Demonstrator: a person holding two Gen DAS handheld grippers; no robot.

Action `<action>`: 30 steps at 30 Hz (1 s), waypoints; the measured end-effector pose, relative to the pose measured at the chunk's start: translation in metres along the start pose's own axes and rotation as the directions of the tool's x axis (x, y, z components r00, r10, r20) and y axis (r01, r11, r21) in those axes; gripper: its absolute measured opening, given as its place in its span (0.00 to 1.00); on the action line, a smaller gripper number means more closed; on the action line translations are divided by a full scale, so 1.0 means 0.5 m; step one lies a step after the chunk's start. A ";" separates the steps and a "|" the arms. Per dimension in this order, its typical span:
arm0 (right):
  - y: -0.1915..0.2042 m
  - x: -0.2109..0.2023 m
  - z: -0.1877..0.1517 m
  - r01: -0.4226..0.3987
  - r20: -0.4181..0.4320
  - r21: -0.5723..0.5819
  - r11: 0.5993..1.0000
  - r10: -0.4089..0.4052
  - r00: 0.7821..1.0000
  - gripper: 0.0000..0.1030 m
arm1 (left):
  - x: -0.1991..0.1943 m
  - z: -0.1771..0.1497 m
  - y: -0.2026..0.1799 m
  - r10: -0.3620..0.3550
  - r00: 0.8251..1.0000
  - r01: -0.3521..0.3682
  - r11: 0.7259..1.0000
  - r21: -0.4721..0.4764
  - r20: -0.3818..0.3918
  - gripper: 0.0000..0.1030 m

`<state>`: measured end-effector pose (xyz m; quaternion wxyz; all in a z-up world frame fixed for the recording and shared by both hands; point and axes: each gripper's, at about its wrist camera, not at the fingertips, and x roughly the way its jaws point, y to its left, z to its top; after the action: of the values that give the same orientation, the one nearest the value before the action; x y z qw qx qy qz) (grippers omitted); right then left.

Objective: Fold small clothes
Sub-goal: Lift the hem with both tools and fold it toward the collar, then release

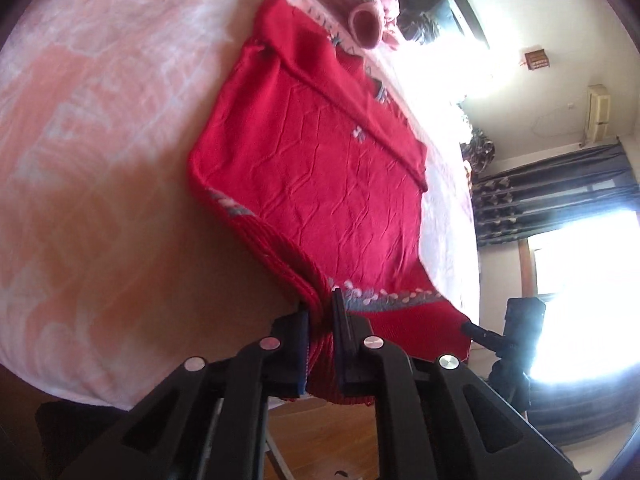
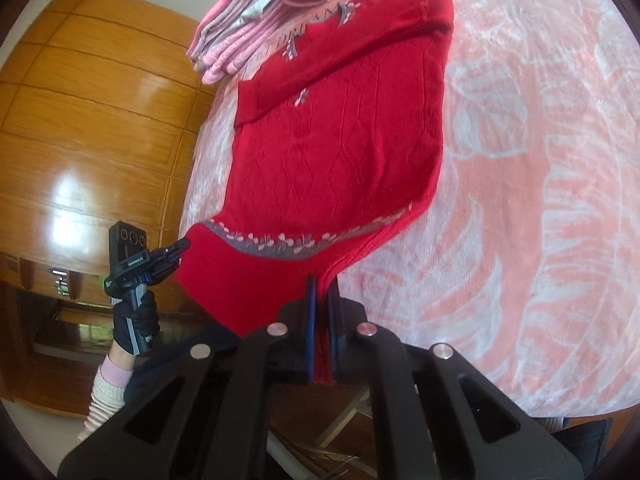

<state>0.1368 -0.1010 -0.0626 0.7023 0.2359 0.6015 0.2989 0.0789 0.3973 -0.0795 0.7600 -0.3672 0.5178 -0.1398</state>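
Observation:
A red knit sweater (image 1: 320,168) with a grey-and-pink flower band at the hem lies on a pink blanket (image 1: 100,160), one sleeve folded across its back. My left gripper (image 1: 320,320) is shut on one corner of the ribbed hem, bunching the fabric between its pads. My right gripper (image 2: 322,304) is shut on the other hem corner of the sweater (image 2: 340,140). The hem is lifted off the blanket (image 2: 540,160) and stretched between both grippers past the near edge. Each gripper shows in the other's view: the right (image 1: 468,326), and the left (image 2: 182,246) held by a gloved hand (image 2: 134,320).
A stack of folded pink and grey clothes (image 2: 240,40) sits beyond the sweater's collar, also visible as a pink pile (image 1: 368,24). A glossy wooden wardrobe (image 2: 80,120) stands on one side, dark curtains (image 1: 560,200) and a bright window on the other. Wooden floor lies below the blanket's edge.

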 end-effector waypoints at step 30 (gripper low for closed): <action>-0.199 0.033 0.304 0.120 0.160 0.247 0.962 -0.162 0.974 0.16 | 0.017 0.279 0.074 0.046 0.993 -0.048 0.999 0.016 0.110 0.23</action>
<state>0.3016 -0.1560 -0.1178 0.7400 0.2998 0.5825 0.1521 0.2005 0.4758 -0.0842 0.7936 -0.3550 0.4827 -0.1061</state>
